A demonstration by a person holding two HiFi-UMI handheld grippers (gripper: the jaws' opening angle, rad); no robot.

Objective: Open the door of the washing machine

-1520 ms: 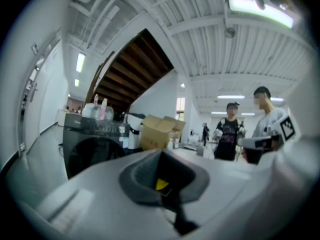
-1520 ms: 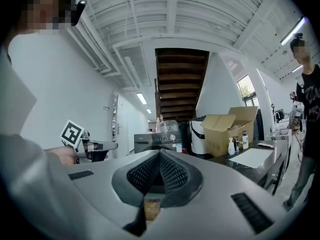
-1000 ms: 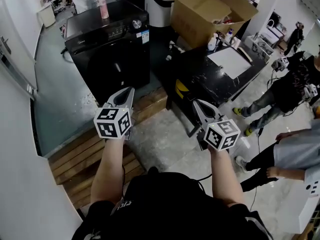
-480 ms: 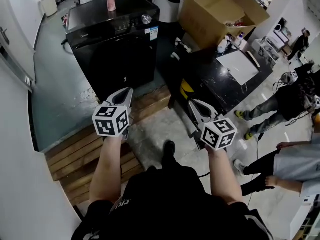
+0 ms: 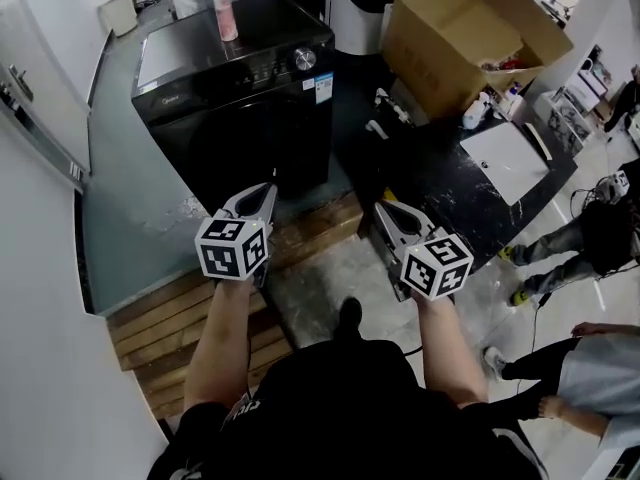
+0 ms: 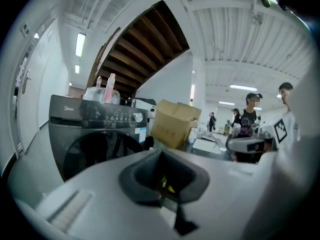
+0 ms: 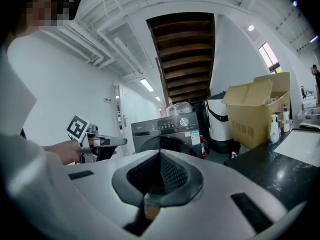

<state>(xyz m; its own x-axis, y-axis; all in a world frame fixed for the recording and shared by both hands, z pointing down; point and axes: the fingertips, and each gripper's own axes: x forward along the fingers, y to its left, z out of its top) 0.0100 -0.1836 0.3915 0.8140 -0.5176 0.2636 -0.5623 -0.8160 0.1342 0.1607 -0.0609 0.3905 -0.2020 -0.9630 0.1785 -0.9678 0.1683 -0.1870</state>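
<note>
Both closed, both empty — left tool [image 5: 266, 190] and right tool [image 5: 383, 209] hang apart from the washing machine [image 5: 245, 78]; its dark door [image 5: 262, 150] looks shut.

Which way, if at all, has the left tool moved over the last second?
Yes. The left tool has advanced toward the washing machine, which now looms larger and closer ahead of its tip.
</note>
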